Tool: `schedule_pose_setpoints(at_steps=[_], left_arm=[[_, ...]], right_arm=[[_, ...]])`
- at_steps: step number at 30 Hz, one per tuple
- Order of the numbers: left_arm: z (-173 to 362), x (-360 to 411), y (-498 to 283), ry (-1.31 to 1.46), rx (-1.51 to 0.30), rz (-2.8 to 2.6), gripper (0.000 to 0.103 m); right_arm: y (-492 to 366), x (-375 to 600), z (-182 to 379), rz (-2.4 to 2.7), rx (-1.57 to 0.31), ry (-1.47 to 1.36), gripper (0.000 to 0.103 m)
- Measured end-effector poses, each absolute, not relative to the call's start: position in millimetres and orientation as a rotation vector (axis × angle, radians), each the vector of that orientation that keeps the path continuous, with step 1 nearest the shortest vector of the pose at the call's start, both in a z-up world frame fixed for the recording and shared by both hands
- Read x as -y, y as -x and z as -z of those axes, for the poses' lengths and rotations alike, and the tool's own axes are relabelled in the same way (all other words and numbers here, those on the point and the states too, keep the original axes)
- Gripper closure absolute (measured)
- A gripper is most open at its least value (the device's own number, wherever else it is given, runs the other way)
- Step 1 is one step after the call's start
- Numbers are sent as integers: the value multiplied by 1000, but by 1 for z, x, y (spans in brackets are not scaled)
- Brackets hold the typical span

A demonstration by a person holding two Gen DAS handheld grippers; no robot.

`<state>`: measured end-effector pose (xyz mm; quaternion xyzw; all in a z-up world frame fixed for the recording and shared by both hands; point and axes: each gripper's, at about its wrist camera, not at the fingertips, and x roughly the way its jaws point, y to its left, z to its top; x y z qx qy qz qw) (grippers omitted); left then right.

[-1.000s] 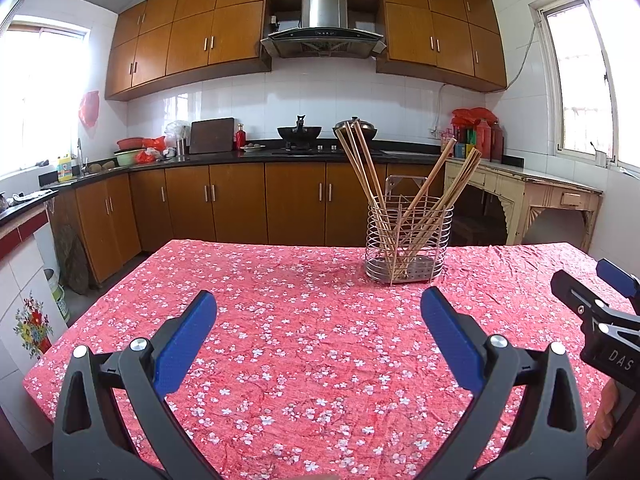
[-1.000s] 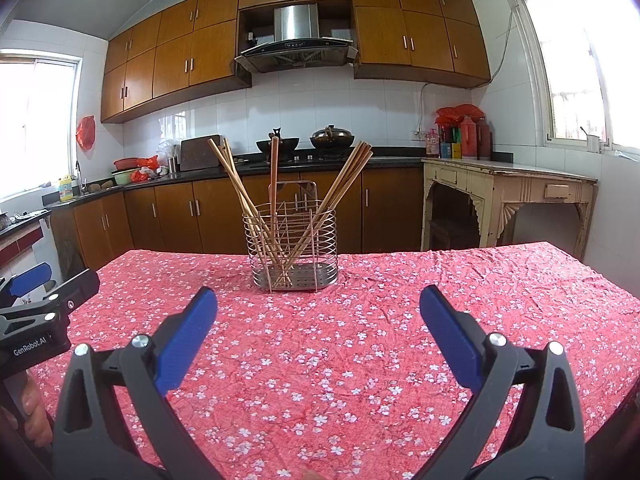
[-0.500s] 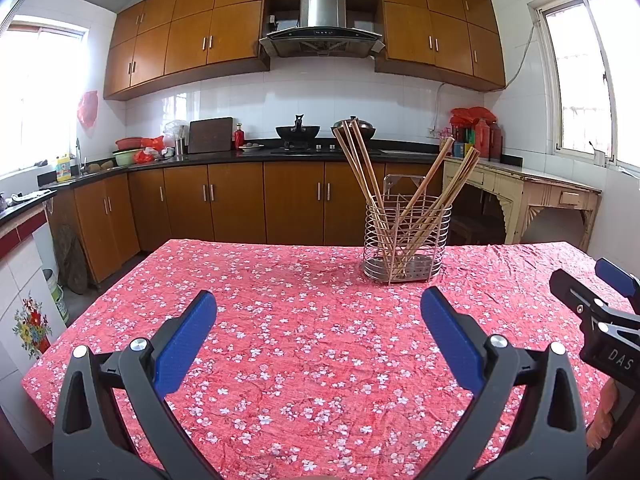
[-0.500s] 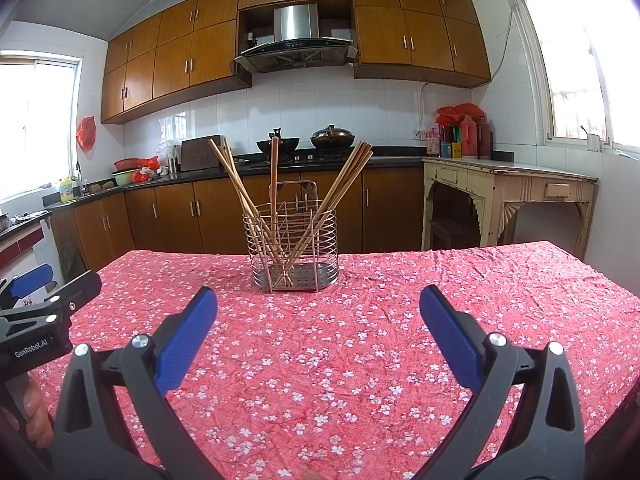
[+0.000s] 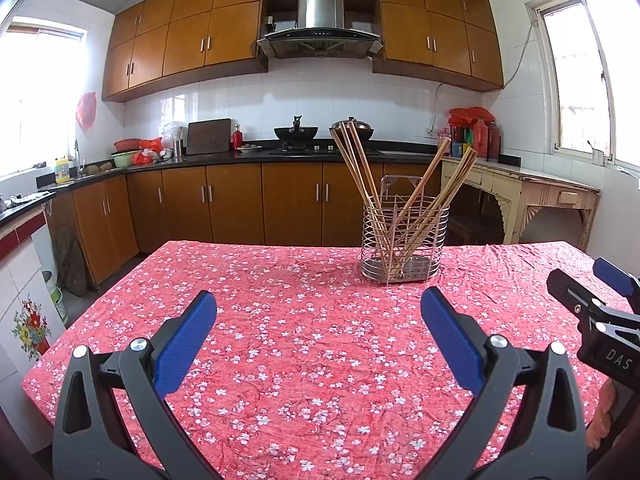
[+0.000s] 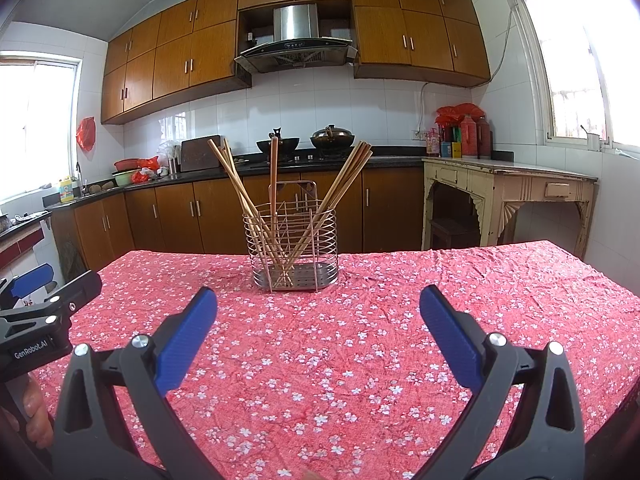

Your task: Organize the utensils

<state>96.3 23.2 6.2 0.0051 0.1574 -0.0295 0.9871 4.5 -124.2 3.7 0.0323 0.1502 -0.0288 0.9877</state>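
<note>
Chopsticks (image 6: 280, 216) all stand in wire holder (image 6: 294, 248); desk (image 6: 360, 340) otherwise bare; both grippers' fingers (image 5: 186, 344) (image 6: 448, 334) spread, grasping nothing; task appears finished

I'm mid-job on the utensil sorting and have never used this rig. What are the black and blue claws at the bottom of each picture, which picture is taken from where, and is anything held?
There is no robot arm. A person holds a two-finger gripper in each hand, with a wide-angle camera on each looking forward along its fingers. The claws are those grippers.

In the left wrist view, the left gripper fills the foreground, and the right gripper pokes in at the right edge. In the right wrist view, the right gripper fills the foreground.

Both sets of jaws stand wide apart and hold nothing.

On the table lies a red floral tablecloth. On it stands a wire basket with wooden chopsticks leaning in it at different angles. I see no loose utensils on the cloth.
</note>
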Motion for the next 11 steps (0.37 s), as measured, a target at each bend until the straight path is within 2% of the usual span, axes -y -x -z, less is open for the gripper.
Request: schedule_pose_setpoints(at_steps=[11], left_arm=[[-8,-27,-95,9,-315,63,2]], right_arm=[[-5,124,-4,59,-298,-68,4]])
